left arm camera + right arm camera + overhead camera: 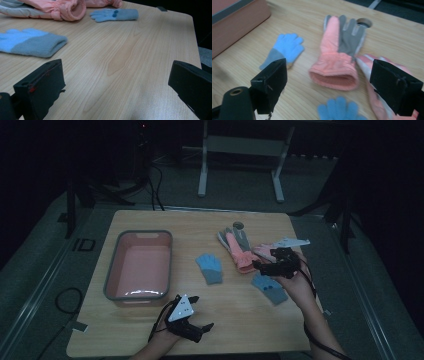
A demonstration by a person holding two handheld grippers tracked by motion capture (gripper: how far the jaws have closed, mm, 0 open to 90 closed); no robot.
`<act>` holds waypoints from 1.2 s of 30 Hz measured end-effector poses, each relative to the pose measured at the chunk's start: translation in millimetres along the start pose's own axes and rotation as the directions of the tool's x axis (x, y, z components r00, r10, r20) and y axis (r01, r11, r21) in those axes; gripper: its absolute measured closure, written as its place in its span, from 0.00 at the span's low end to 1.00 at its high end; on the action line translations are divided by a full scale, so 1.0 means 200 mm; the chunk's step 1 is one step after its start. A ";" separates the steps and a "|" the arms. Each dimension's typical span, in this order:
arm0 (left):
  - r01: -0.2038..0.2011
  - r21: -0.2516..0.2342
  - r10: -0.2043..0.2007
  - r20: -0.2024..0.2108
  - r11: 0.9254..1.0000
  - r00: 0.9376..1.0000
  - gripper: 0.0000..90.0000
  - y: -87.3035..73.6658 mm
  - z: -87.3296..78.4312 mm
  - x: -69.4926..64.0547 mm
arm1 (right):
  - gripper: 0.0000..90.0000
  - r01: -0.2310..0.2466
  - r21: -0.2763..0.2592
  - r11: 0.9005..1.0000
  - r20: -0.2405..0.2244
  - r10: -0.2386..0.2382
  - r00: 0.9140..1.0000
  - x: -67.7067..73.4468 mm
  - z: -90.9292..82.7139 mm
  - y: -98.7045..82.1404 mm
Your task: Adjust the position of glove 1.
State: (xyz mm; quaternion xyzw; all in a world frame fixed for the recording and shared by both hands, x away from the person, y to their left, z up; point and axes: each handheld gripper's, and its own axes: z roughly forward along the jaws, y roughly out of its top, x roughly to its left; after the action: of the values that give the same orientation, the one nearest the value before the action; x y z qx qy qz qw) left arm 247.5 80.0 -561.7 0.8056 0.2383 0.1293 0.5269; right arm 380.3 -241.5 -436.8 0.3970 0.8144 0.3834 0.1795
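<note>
Dark surroundings frame a wooden desk (pixel 150 330); details beyond it are hard to make out. High view: a pink tub (pixel 139 265) stands toward the left edge. The right gripper (pixel 260 265), held in a raised hand, hovers with jaws parted over a pink ski glove (pixel 240 251), partly hiding a second pink glove (pixel 265 251). The left gripper (pixel 202 327) rests near the front edge.

Left gripper view: jaws spread wide, nothing between them; a blue knit glove (pixel 32 44) lies ahead, another blue glove (pixel 115 15) farther off.

Right gripper view: released jaws flank the ski glove's cuff; a blue glove is cut off below.
</note>
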 end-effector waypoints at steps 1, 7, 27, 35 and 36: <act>0.000 0.001 0.000 0.000 1.000 1.000 0.01 0.00 0.00 0.00 | 0.16 0.005 0.002 1.000 -0.003 -0.005 1.000 0.00 0.01 0.00; -0.002 0.002 0.002 0.004 1.000 1.000 0.01 0.00 0.00 0.00 | 0.19 0.052 0.034 0.998 -0.042 -0.051 0.998 0.08 0.14 0.04; -0.006 0.014 0.006 0.019 1.000 1.000 0.01 0.00 0.00 0.00 | 0.44 0.161 0.167 0.973 -0.154 -0.136 0.979 0.30 0.57 0.10; -0.007 0.016 0.007 0.029 1.000 1.000 0.01 0.00 0.00 0.00 | 0.60 0.226 0.238 0.945 -0.178 -0.186 0.966 0.39 0.72 0.10; -0.007 0.016 0.007 0.032 1.000 0.999 0.01 0.00 0.00 0.00 | 0.63 0.216 0.260 0.941 -0.195 -0.168 0.966 0.39 0.77 0.10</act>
State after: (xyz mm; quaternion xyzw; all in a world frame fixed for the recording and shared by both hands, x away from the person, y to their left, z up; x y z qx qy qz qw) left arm 247.9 79.3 -561.6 0.8125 0.2281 0.1165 0.5236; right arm 433.5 -97.9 -518.4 0.3025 0.9074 0.2779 0.0882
